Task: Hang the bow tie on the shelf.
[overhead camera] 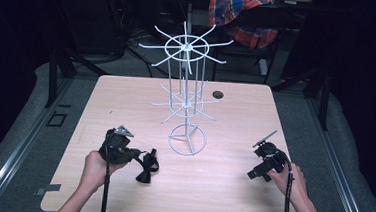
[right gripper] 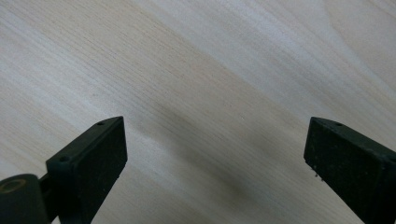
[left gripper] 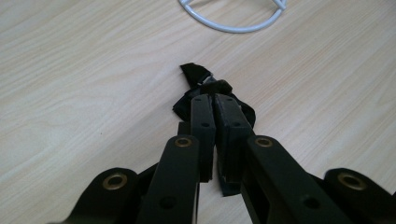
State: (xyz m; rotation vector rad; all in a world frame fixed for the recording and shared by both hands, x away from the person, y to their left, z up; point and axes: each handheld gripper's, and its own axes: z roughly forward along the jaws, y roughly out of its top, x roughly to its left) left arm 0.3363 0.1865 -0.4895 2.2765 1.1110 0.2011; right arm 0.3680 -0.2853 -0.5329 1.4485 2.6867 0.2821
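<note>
High view — left hand-held gripper (overhead camera: pixel 144 168) lies low on desk (overhead camera: pixel 230 194), clamped on black bow tie (left gripper: pixel 205 86); right hand-held gripper (right gripper: pixel 215 163) gapes, tilted desk-ward.

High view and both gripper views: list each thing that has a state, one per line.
Left tool: shut on the black bow tie.
Black bow tie: pinched, lying on the table.
Right tool: open, nothing between its jaws.
White wire rack: upright, arms bare.
Table: level.

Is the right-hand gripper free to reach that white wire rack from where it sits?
Probably yes: the right gripper is open and holds nothing, and bare table lies between it and the white wire rack.
</note>
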